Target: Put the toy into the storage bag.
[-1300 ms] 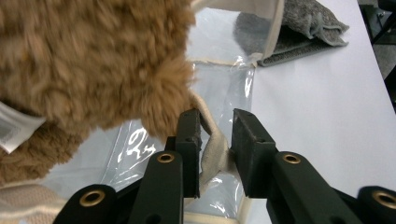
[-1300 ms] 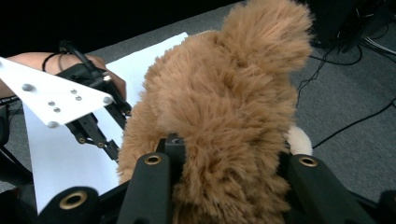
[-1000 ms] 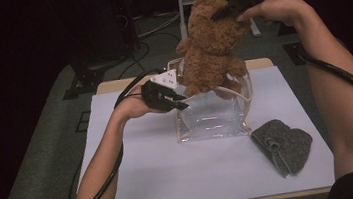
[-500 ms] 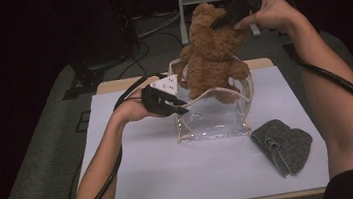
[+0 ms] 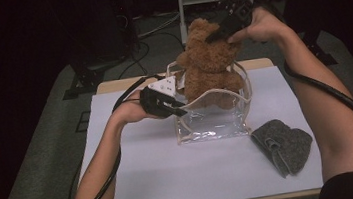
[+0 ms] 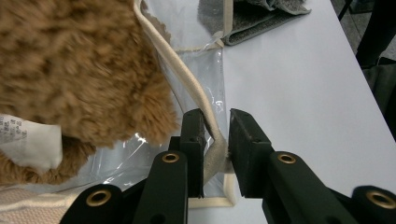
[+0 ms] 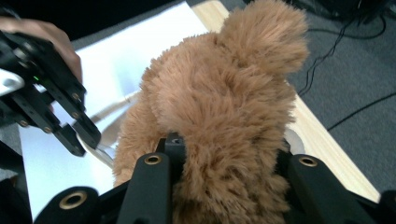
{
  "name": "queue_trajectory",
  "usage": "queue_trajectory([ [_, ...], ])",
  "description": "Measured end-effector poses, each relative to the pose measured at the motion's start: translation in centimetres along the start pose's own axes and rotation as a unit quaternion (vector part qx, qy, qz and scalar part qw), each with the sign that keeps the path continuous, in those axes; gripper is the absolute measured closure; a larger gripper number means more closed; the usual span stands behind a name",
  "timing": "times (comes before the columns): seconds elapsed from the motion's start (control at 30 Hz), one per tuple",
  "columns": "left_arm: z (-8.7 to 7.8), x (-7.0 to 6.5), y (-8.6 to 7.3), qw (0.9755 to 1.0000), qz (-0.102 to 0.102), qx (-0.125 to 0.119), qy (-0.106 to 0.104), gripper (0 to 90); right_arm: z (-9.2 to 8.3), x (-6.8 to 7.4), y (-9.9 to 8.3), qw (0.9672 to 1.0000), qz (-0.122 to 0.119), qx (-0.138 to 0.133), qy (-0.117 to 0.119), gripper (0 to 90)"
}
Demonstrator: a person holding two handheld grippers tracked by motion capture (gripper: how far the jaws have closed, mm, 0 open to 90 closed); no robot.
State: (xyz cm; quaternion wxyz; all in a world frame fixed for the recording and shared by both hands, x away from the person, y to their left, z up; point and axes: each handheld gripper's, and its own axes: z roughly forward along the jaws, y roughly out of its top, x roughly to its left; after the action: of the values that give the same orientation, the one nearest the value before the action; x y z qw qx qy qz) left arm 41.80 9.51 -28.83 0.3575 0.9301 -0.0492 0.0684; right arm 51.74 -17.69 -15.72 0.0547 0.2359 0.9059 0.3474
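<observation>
A brown teddy bear [image 5: 209,63] hangs upright with its lower half inside a clear plastic bag [image 5: 214,115] trimmed in cream. My right gripper [image 5: 218,32] is shut on the bear's head [image 7: 224,107], the fur bulging between the jaws. My left gripper [image 5: 179,109] is shut on the bag's cream rim [image 6: 212,135] at its left side, holding the mouth wide. In the left gripper view the bear's furry body [image 6: 79,70] with a white label [image 6: 25,140] presses against the bag's clear wall.
A folded grey felt piece [image 5: 284,145] lies on the white table top [image 5: 173,175] right of the bag. A wooden edge [image 5: 112,85] runs along the table's far side. Cables and stand legs cover the dark floor beyond.
My right gripper has come down with the bear, and the bear sits lower in the bag. The left gripper has kept still on the rim.
</observation>
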Motion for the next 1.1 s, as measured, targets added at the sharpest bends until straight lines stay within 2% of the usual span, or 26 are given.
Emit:
queue_trajectory([
  [0.07, 0.0, -0.1, 0.0, 1.0, 0.001, 0.0, 0.0, 75.2, 0.7, 0.0, -0.4, 1.0, 0.002, 0.009, -0.001, 63.7],
  [0.27, 0.0, -0.1, -0.2, 1.0, -0.005, -0.002, 0.001, 75.0, 2.1, 0.0, -1.3, 0.9999, 0.004, 0.011, 0.01, 62.9],
  [0.47, 0.0, 0.0, -0.1, 0.9999, -0.012, -0.003, 0.003, 74.6, 4.0, 1.0, -1.8, 0.9993, -0.016, 0.03, 0.013, 62.2],
  [0.67, 0.0, 0.1, -0.2, 0.9998, -0.019, -0.004, 0.008, 74.1, 6.2, 2.3, -2.9, 0.9967, -0.039, 0.058, 0.041, 61.7],
  [0.77, 0.5, 0.1, -0.1, 0.9996, -0.028, -0.007, 0.008, 70.3, 6.9, 2.6, -3.5, 0.9962, -0.033, 0.06, 0.054, 59.4],
  [0.87, 1.1, 0.3, 0.0, 0.9995, -0.031, -0.007, 0.006, 67.3, 7.2, 2.9, -4.0, 0.9964, -0.031, 0.051, 0.061, 55.1],
  [0.93, 1.4, 0.3, 0.1, 0.9993, -0.035, -0.011, 0.004, 66.0, 7.2, 3.1, -4.3, 0.9966, -0.035, 0.043, 0.06, 52.7],
  [1.0, 1.3, 0.3, 0.2, 0.9993, -0.036, -0.012, 0.005, 63.6, 7.0, 3.1, -4.5, 0.9969, -0.031, 0.037, 0.062, 46.3],
  [1.1, 0.9, 0.2, 0.4, 0.9988, -0.038, -0.029, 0.008, 60.9, 6.3, 2.9, -4.8, 0.9974, -0.022, 0.029, 0.061, 40.6],
])
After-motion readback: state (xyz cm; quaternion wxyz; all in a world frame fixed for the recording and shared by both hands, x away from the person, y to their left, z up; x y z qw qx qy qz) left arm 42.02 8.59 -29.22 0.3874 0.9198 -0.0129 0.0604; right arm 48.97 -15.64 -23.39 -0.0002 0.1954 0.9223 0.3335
